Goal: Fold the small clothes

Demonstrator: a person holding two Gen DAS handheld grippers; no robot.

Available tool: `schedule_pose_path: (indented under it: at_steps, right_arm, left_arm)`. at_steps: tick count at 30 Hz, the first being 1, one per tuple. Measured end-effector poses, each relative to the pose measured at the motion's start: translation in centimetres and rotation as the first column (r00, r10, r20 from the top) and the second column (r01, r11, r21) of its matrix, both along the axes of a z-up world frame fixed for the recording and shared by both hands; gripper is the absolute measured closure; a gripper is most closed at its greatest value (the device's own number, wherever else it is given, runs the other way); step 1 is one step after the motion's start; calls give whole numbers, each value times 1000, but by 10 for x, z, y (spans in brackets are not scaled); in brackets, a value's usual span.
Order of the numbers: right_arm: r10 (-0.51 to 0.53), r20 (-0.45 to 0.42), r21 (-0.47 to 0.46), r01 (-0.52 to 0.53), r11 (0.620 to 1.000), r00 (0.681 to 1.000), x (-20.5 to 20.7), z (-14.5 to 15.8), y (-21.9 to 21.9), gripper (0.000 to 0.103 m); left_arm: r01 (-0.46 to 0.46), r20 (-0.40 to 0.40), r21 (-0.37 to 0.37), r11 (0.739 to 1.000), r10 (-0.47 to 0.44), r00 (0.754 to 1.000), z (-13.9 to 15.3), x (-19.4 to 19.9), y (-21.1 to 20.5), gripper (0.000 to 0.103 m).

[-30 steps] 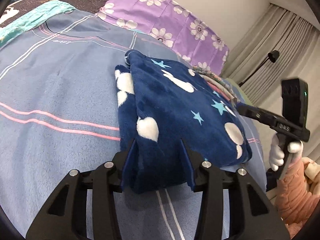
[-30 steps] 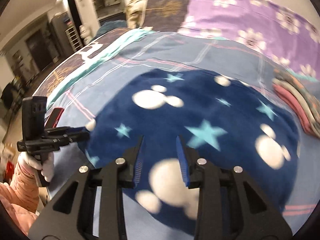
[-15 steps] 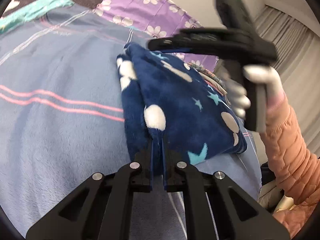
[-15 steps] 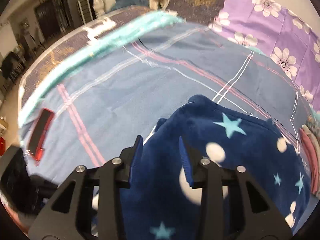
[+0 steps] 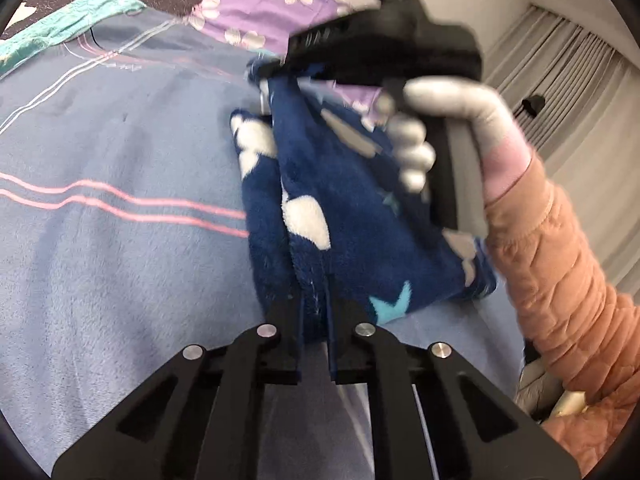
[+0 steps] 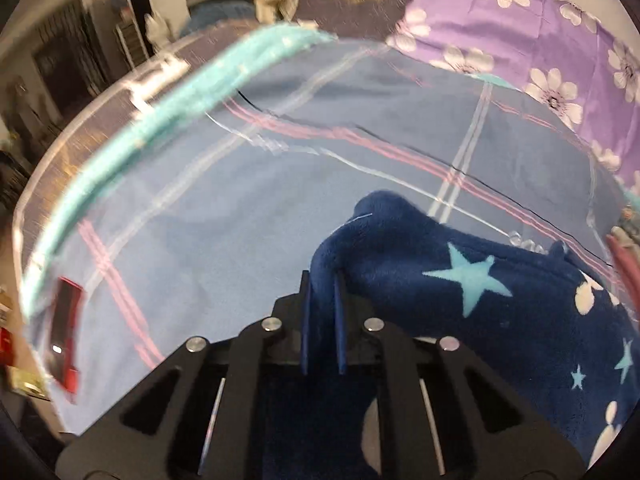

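Note:
A navy fleece garment [image 5: 344, 208] with white shapes and light blue stars lies folded on the blue bed cover [image 5: 120, 240]. My left gripper [image 5: 314, 300] is shut on its near edge. My right gripper [image 6: 323, 292] is shut on the far corner of the same garment [image 6: 500, 304], lifting that corner off the cover. In the left wrist view the right gripper [image 5: 272, 76] reaches over the garment from the right, held by a white-gloved hand [image 5: 448, 128] with a peach sleeve.
A purple flowered pillow [image 6: 540, 40] lies at the head of the bed. A teal blanket edge [image 6: 160, 128] runs along the far side. A red and black object [image 6: 64, 332] lies near the bed's left edge. Folded striped clothes [image 6: 626, 252] sit at the right.
Both grippers were open a second ago and have closed on the garment. The right gripper has swung over to the garment's far corner and pinched it, raising it.

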State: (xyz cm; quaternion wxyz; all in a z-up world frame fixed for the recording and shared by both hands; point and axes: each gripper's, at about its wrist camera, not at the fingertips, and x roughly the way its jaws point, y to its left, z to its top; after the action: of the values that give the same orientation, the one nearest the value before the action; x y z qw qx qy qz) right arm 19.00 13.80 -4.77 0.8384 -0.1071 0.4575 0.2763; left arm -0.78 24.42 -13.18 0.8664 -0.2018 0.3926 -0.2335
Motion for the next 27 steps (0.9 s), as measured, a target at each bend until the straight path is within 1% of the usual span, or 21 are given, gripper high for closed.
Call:
schedule_pose_path:
  at_steps: [1,2,3,5,7,9,10,11,13,14,15,17,18,19,20,22,23,24,25,26,27]
  right_arm:
    - [4,-33,-38,-5,999,999,5,-13,3,90]
    - [5,-67,-71,-10,997,998,10,-28,4,83]
    - [4,-73,-61,-8,998,997,13,-41,0,81]
    - [14,-61,16,-13,1000,998,12,-35,-9,75]
    - [-1,-61,70,6,998,998,6,-20,-25,68]
    - [-39,1,85,39,996,999,-8,1,-46,57]
    - [-92,79,86,85,993,993,-21,19,-69,43]
    - [-124,124,94,112,989,985,-30,28,-85,30]
    - [-207,211,144,179,973,956,-58,44,-130,27]
    - [-250,225,171,215,962,942,-72,47,-152,25]
    - [-289,220,195,248,949,932,-83,47,-171,25]
    - [-377,162,238,334,912,912,-109,38,-213,26]
    - [-408,147,236,368,899,901,-118,34,-223,30]
    - [-446,137,216,413,885,884,-131,28,-234,50]
    - [-466,129,196,438,877,875,-140,22,-239,62]
    - [-475,74,177,457,872,877,-159,-4,-243,62]
    - [-476,39,159,465,871,879,-162,-20,-244,60]
    - [-482,54,137,472,871,874,-167,-38,-243,59]
    - [-480,111,145,464,874,870,-173,-45,-241,58]
    - [-475,157,138,457,879,866,-178,-47,-237,58]
    - [-475,174,124,459,880,863,-180,-47,-233,58]
  left_arm:
    - [6,-20,23,1000,-5,1000,-6,3,-3,94]
    - [7,-36,26,1000,-6,999,-10,6,-5,93]
    - [4,-31,33,999,-3,1000,-9,5,-6,92]
    - [-6,-17,46,999,7,1000,-5,2,-4,87]
    - [-15,-22,36,999,15,1000,-7,0,1,82]
    - [-30,-17,40,999,30,999,0,0,4,81]
    - [-42,2,56,998,42,999,5,1,6,81]
    - [-52,35,61,997,50,998,14,0,7,80]
    - [-43,83,41,998,39,996,27,0,6,76]
    - [-32,108,35,999,28,994,34,1,4,71]
    - [-18,138,45,999,12,990,41,3,-2,61]
    - [11,174,96,995,-28,984,47,10,-18,59]
    - [30,170,132,991,-52,984,46,17,-30,59]
    - [42,157,152,987,-66,985,43,24,-37,59]
    - [55,125,171,984,-77,989,36,33,-46,58]
    - [49,77,203,978,-66,995,21,46,-57,54]
    - [37,94,216,976,-58,994,16,47,-62,53]
    - [35,114,225,974,-62,992,15,46,-64,50]
    - [35,120,236,971,-65,991,15,44,-66,49]
    - [29,127,253,967,-63,990,15,42,-68,49]
    - [28,127,259,965,-62,990,14,42,-68,49]
